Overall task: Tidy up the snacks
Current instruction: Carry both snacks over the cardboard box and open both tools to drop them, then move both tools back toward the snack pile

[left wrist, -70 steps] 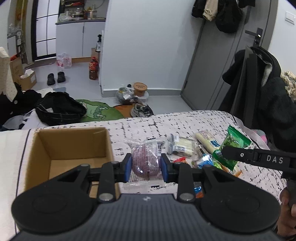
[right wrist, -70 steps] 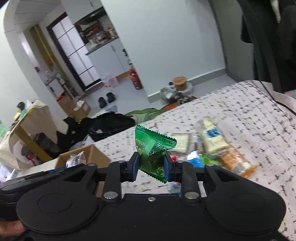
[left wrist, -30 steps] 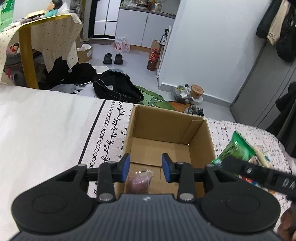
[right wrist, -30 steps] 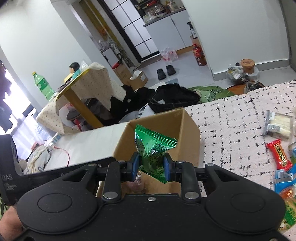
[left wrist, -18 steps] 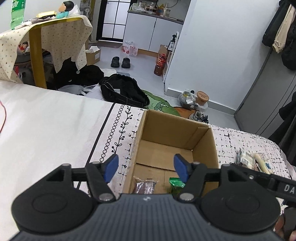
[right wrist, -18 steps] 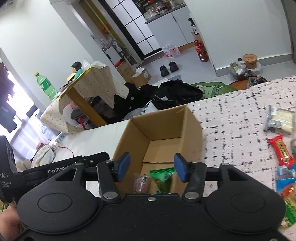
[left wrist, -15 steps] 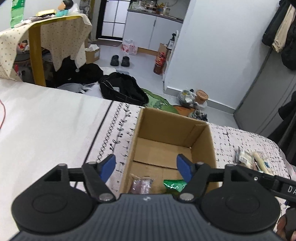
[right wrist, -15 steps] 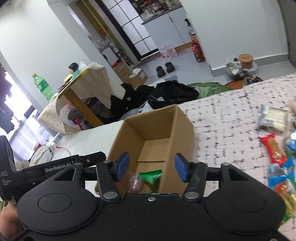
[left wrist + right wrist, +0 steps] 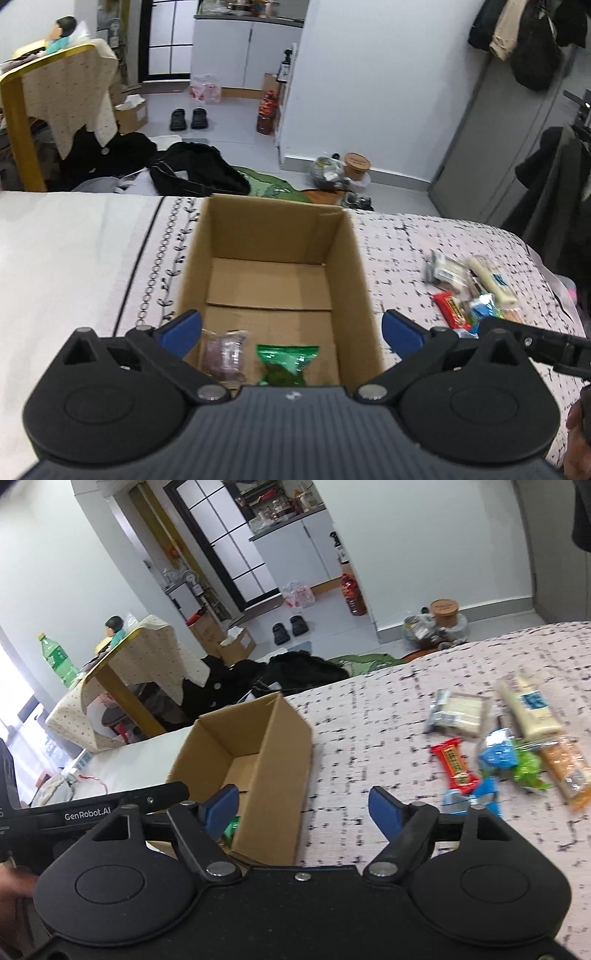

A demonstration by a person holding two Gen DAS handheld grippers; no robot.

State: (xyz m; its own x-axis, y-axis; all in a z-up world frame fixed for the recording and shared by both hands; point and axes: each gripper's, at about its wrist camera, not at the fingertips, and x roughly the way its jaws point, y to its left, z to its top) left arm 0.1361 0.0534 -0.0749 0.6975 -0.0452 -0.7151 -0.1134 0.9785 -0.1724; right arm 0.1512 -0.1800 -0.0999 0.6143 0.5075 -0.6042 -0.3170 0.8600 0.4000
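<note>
The left gripper hung over the near end of the open cardboard box, its blue-padded jaws spread wide and empty. Below them two packets lay on the box floor, close together but apart: a pinkish clear-wrapped snack towards the left wall and a green packet near the middle. The gripper body cut off the near edge of both, so their full outline was hidden, as was the near wall of the box.

The right gripper was likewise wide open, holding nothing, and sat above the patterned bedspread beside the box's right wall. From its camera the box stood at an angle; only a sliver of the green packet peeped out behind the left blue pad, and the pink snack was out of sight.

The remaining snacks lay in a loose heap on the spread, well apart from the box: a red bar, a blue packet, a light green wrapper, an orange bar, a pale sandwich pack and a cream stick with a blue label. Motion blur smeared their print, so no wording could be read. In the left view the same heap was blurred and partly covered by the other gripper's arm
</note>
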